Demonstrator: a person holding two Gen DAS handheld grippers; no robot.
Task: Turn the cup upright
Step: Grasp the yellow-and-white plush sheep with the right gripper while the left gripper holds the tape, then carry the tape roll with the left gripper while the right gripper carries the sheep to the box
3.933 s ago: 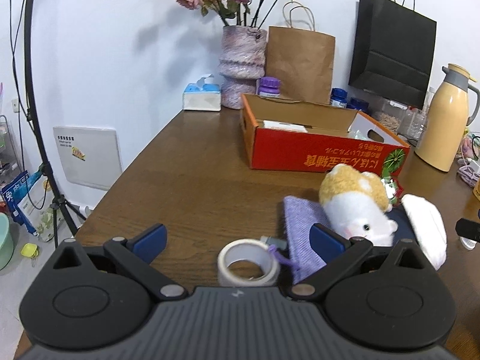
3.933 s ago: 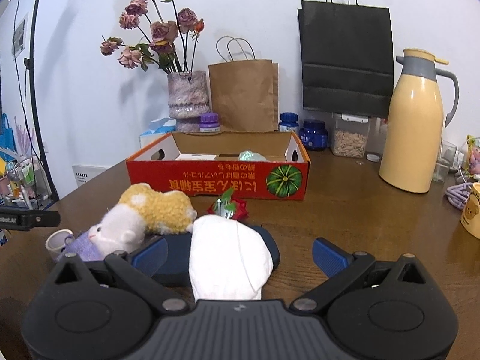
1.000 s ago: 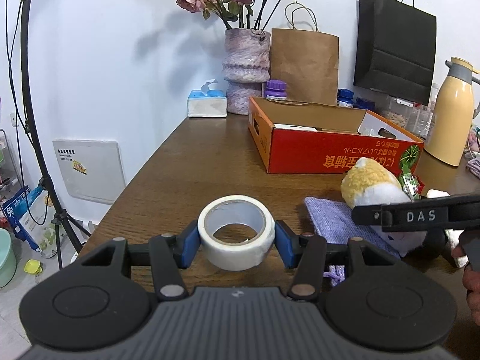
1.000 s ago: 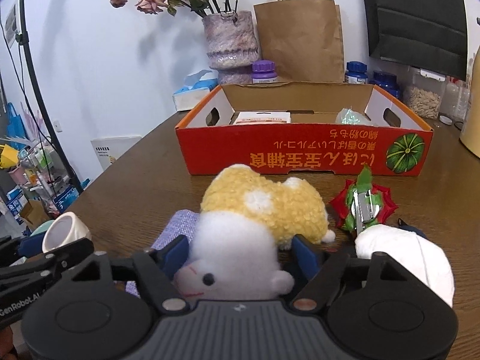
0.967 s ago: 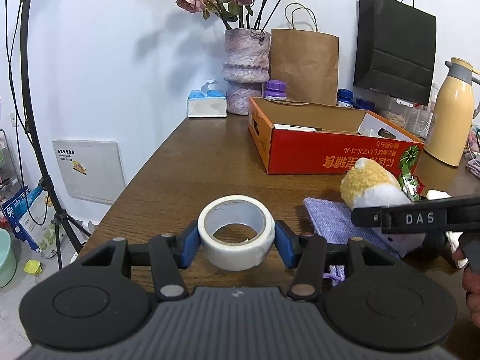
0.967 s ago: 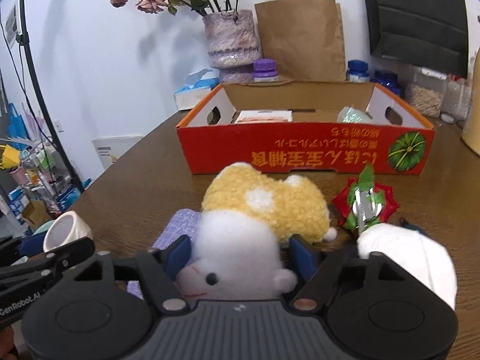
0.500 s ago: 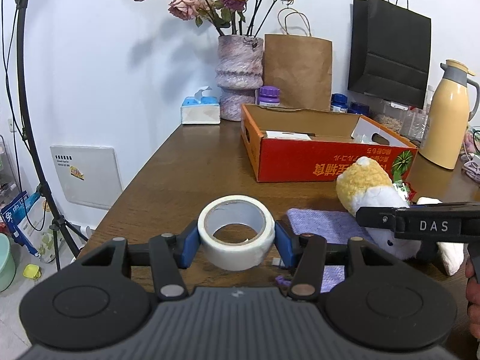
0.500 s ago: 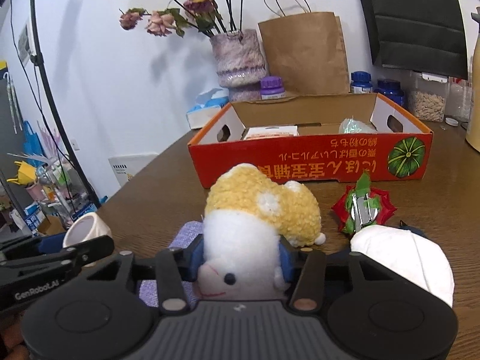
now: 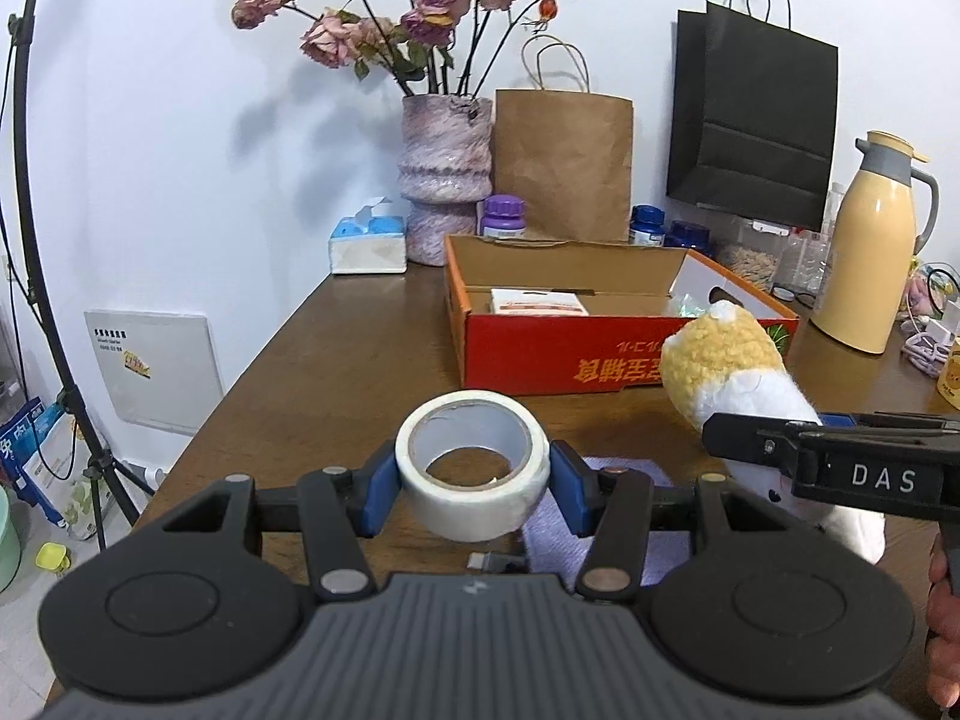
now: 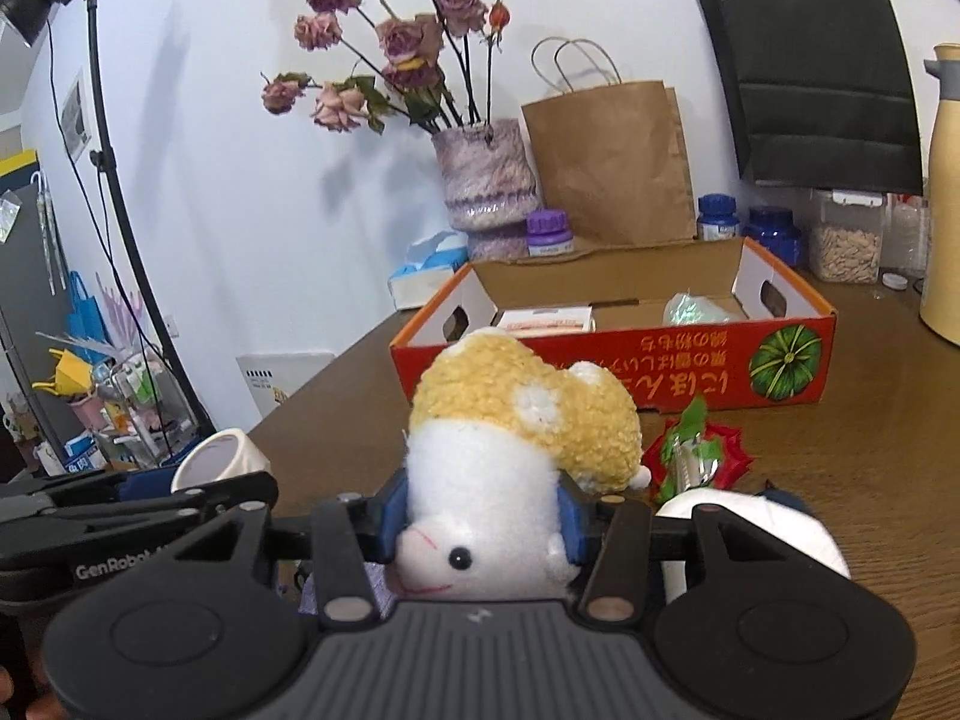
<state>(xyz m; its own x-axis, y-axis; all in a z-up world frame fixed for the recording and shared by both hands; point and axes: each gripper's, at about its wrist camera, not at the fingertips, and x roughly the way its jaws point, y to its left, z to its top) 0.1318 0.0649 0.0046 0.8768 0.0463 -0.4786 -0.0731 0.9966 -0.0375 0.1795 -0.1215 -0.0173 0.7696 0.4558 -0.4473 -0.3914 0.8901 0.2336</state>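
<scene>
Both tongs rose: left tongs [image 9: 473, 483] grip the tape roll [image 9: 473, 462], right tongs [image 10: 480, 519], just closing, squeeze the soft plush toy [image 10: 510, 450]. No cup is visible; judged light, rigid, take its wall.

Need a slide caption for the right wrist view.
Right tongs shut on plush toy, red box behind.

The tape roll [image 9: 473, 468] is white, the plush toy [image 10: 510, 450] is yellow and white, the cardboard box [image 9: 558, 354] is red, and the table [image 9: 336, 360] is dark brown.
</scene>
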